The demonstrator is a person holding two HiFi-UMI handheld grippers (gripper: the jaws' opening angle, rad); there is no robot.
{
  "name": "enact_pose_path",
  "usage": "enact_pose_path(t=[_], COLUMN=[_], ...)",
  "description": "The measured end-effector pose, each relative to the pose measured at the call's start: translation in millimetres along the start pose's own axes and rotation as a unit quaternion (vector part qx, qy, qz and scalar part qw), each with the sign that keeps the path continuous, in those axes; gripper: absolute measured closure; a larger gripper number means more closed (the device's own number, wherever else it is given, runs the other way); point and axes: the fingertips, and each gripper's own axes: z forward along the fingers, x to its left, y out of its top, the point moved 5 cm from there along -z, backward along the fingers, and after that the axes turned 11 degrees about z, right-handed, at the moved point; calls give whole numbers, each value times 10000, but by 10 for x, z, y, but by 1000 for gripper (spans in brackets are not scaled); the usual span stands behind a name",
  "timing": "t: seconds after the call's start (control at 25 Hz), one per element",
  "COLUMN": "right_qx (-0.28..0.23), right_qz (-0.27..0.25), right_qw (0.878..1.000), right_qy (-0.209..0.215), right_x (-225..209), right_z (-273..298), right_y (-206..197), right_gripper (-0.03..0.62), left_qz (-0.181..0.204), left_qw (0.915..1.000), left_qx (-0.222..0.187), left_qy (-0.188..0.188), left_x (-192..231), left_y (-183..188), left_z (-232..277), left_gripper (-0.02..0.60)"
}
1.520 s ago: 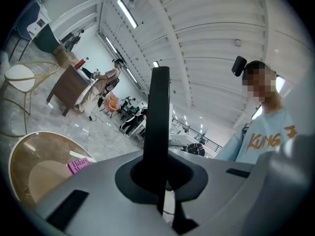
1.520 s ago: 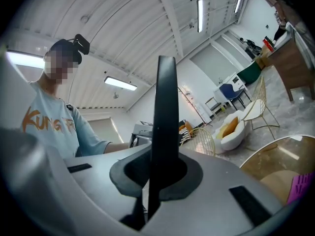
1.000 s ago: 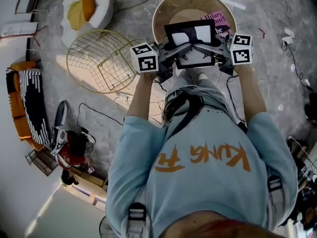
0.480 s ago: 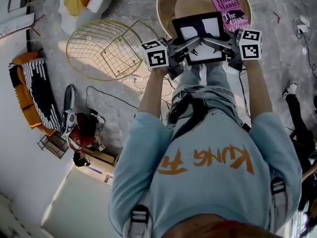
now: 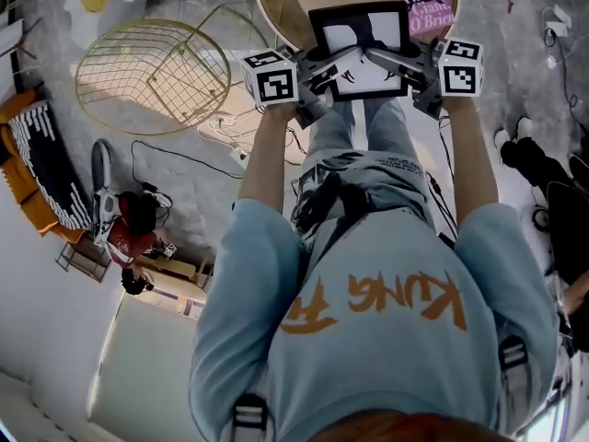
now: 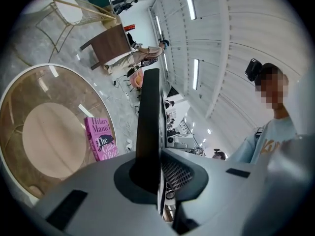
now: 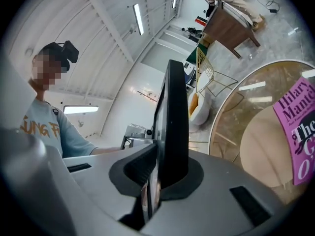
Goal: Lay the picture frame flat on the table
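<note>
In the head view, the person is holding the picture frame up off the round table, over its near rim, with the left gripper pinching the frame's left side and the right gripper pinching its right side. Only this view is showing the frame's face, a black border around a pale picture. It is also showing a gold wire chair standing to the left on the floor and orange lettering reading "KUNG" on the person's sweatshirt. In the left gripper view, the left gripper is clamping the frame, which is showing edge-on and running straight out from between the jaws. Beyond it a pink book is lying on the table, reading "Hilary Mantel" and "The Giant, O'Brien". In the right gripper view, the right gripper is likewise squeezing the frame's edge between its jaws, with the table and the book lying to the right.
</note>
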Motion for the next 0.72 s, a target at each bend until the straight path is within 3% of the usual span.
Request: enact_pose_path(t=[0.36,0.72], right_qx=[130,368], right_qz=[337,628], right_qw=[9991,9965], right_qy=[-212,-416], right_x=[14,-238], right_z=[56,46], right_y=[46,-87], right_gripper=[572,572], left_qz=[-367,-758], left_qw=[9992,9967], left_qx=[-113,-285], left_qy=[-101,-101], left_x=[58,267], left_y=[13,-250], left_z=[-41,17], left_gripper=[549,546])
